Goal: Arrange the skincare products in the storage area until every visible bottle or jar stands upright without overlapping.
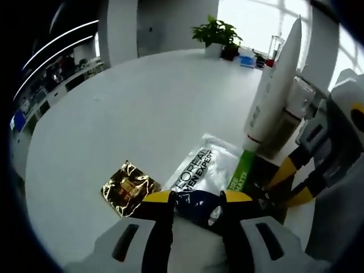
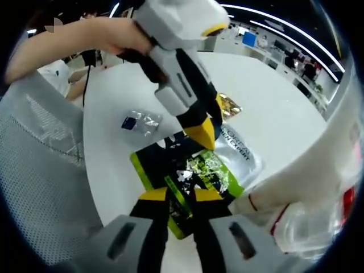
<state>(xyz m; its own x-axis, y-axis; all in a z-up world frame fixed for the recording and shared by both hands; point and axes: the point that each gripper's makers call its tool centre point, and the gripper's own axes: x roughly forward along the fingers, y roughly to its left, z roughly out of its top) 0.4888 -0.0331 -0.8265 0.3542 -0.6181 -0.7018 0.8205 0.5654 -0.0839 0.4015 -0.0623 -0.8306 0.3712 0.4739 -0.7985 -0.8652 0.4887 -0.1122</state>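
A: How far along?

B: Barely. The sachet (image 2: 187, 182) and gold packet (image 1: 128, 187) lie flat on the surface (image 1: 114, 114); one tube (image 1: 273, 91) stands.

A: Grippers?

B: Left hand-held gripper (image 1: 196, 199) pinches a dark sachet corner (image 1: 196, 206); right hand-held gripper (image 2: 181, 194) nips the green sachet's edge.

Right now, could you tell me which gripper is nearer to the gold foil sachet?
Left. The left gripper sits just beside the gold foil sachet, closed on a dark blue packet. The right gripper is farther off, clamping the black-and-green package.
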